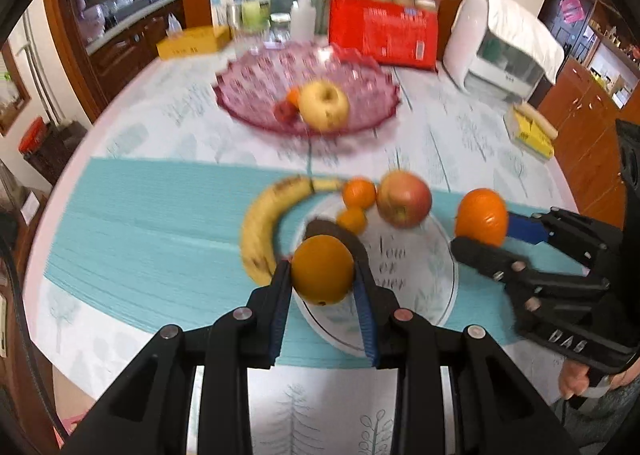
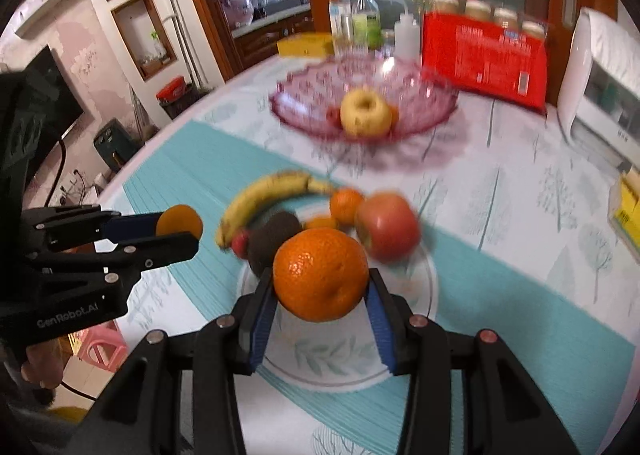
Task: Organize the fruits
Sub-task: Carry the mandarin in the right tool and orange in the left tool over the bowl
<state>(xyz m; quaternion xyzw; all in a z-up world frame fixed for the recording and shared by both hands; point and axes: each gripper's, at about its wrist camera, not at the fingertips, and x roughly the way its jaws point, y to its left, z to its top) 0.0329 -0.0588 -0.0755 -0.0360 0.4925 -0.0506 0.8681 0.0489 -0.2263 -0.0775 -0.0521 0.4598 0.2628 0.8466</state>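
Left gripper (image 1: 322,275) is clamped on a yellow-orange fruit (image 1: 322,269), held above the white plate (image 1: 436,287); right gripper (image 2: 320,283) grips a bigger orange (image 2: 321,273) over that same plate. "GenRobot.AI" reads on the left gripper's body in the right wrist view. Banana (image 1: 260,231), red apple (image 1: 404,198) and small oranges sit on the plate; a yellow apple (image 1: 323,105) lies in the pink glass bowl (image 1: 248,91).
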